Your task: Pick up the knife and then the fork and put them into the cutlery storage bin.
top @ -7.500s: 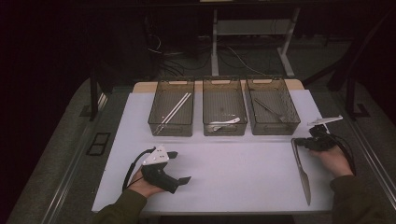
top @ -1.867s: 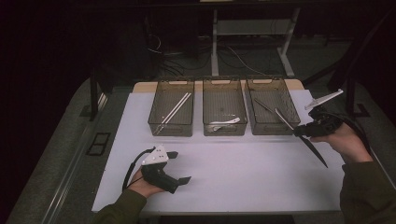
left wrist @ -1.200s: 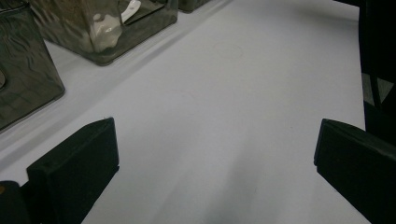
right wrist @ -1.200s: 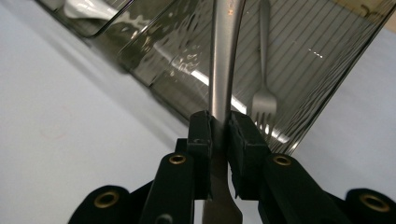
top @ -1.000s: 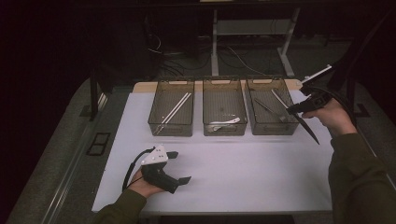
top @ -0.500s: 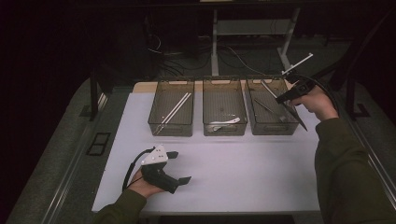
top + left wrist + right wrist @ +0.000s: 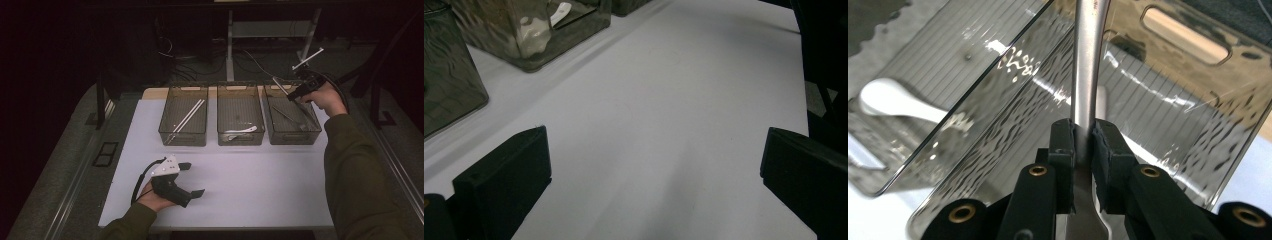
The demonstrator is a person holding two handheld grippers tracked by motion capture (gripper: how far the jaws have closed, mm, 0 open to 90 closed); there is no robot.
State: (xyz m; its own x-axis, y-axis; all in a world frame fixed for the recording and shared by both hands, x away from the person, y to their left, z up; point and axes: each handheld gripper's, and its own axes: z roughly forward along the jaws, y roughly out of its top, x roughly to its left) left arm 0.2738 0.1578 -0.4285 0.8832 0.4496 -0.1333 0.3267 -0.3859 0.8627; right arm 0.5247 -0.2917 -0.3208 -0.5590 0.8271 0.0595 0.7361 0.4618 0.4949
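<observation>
Carrying metal utensil (image 7: 1087, 75) clamped tight in right gripper (image 7: 1083, 145), hand moved from table edge to over right bin (image 7: 292, 131); drop-in likely next. Left gripper (image 7: 654, 170) lay wide open, empty.

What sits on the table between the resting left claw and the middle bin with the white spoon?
Nothing: in the high view, only bare white table lies between the left claw and the middle bin holding the white spoon.
</observation>
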